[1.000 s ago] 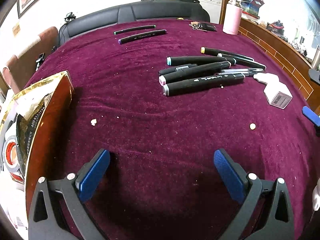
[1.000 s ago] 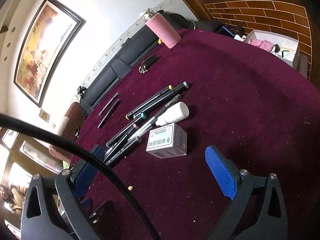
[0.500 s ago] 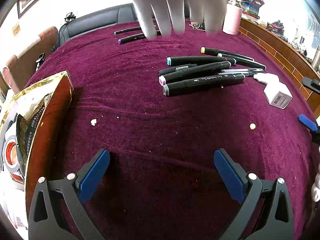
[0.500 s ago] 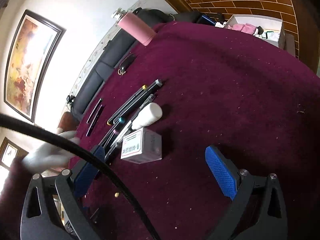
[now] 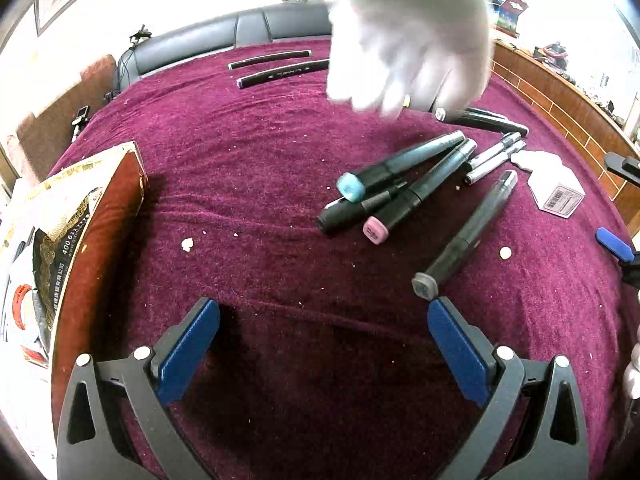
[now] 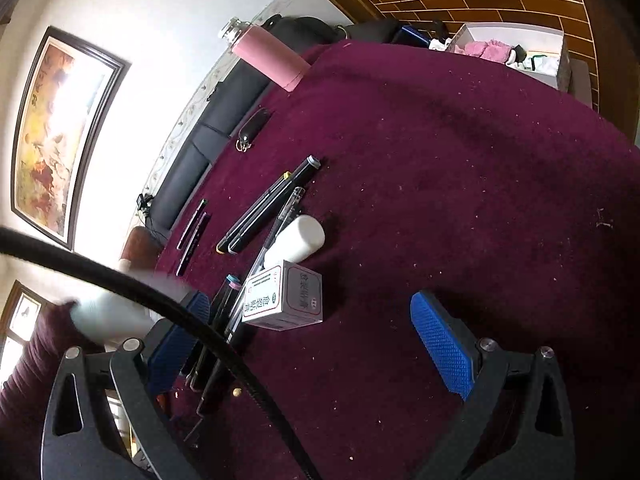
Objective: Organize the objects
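On the left wrist view, step: wait for the blurred white-gloved hand to leave the pens, then take one marker at mid-barrel, I judge.
Left gripper: jaws spread wide, holding nothing, low over the maroon velvet tablecloth.
Grey-capped black marker: cap just beyond the gripper's right finger.
Teal-capped and pink-capped markers: heaped farther out from that grey-capped marker.

On the right wrist view, right gripper: jaws spread, empty.
White printed carton: just ahead, between the fingers, beside the white bottle.
Black cable: crosses the left finger.
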Tool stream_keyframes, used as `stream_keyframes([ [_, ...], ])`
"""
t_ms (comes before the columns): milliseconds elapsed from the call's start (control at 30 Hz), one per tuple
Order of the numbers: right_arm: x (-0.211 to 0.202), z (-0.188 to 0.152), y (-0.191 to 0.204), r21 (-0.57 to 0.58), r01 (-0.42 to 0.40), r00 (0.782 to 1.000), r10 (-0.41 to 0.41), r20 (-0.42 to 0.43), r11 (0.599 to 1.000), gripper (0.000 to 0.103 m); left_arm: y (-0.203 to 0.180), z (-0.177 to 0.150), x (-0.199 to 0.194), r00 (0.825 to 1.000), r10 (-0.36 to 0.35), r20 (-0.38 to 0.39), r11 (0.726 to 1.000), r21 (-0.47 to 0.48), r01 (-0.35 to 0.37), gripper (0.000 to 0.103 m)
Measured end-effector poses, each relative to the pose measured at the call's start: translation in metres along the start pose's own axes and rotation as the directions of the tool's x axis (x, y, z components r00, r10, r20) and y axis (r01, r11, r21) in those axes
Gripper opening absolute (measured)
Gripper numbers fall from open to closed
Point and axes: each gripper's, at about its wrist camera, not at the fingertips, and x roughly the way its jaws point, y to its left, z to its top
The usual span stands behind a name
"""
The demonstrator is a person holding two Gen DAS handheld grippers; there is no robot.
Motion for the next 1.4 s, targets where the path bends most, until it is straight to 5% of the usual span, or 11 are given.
stream_keyframes([
  [1033, 0.001, 0.002, -0.002, -0.02, 0.007, 1.0, -0.007, -0.003, 1.0, 0.102, 0.0, 0.001, 0.001, 1.0, 0.0, 0.001, 1.0, 0.001, 0.0, 0.102],
  [1400, 0.007, -0.008, 0.017, -0.138, 0.111, 0.994, -0.111, 0.008, 0.984, 0.103, 0.0, 0.001, 0.0, 1.0, 0.0, 0.0, 1.0, 0.001, 0.0, 0.102],
])
